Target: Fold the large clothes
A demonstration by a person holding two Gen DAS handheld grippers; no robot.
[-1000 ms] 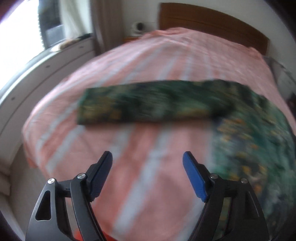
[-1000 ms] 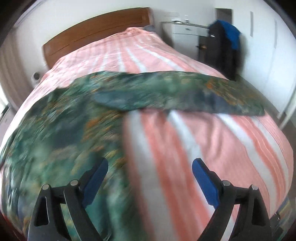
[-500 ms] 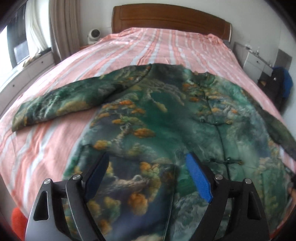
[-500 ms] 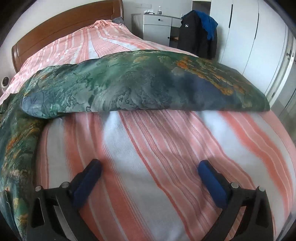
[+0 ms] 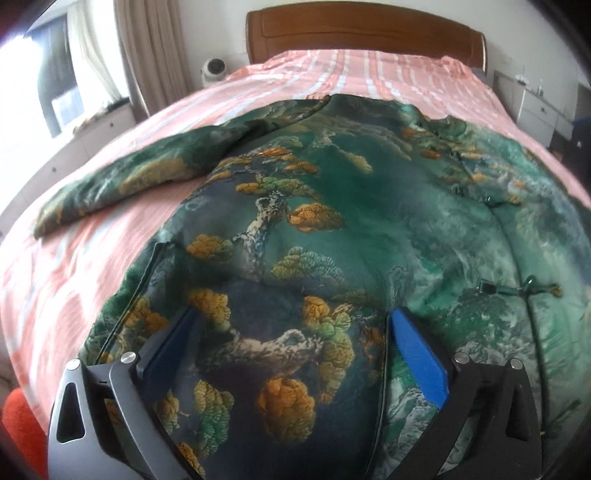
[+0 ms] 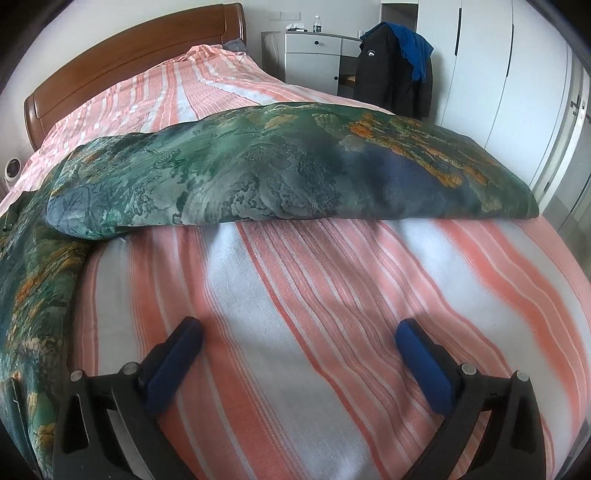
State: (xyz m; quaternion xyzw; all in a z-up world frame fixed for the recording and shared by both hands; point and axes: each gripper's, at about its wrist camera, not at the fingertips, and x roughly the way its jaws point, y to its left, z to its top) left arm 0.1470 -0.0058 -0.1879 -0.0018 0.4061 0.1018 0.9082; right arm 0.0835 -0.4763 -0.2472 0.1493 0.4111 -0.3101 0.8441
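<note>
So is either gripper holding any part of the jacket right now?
No, neither. The left gripper has just been opening and stands wide over the green jacket; the right gripper is open over bare bedspread.

Two tools are in my hands: my left tool (image 5: pixel 291 332) and my right tool (image 6: pixel 299 336), each with two blue fingers set wide apart. One garment, a green jacket with a pine pattern (image 5: pixel 332 229), lies on one bed (image 6: pixel 332 295) under one striped pink cover, backed by one wooden headboard (image 5: pixel 365 33). Two sleeves show, one in each view. Beyond the bed stand one white dresser (image 6: pixel 314 55), one dark coat (image 6: pixel 391 74) with one blue cloth (image 6: pixel 413 51) over it, and one small white device (image 5: pixel 214 68).
</note>
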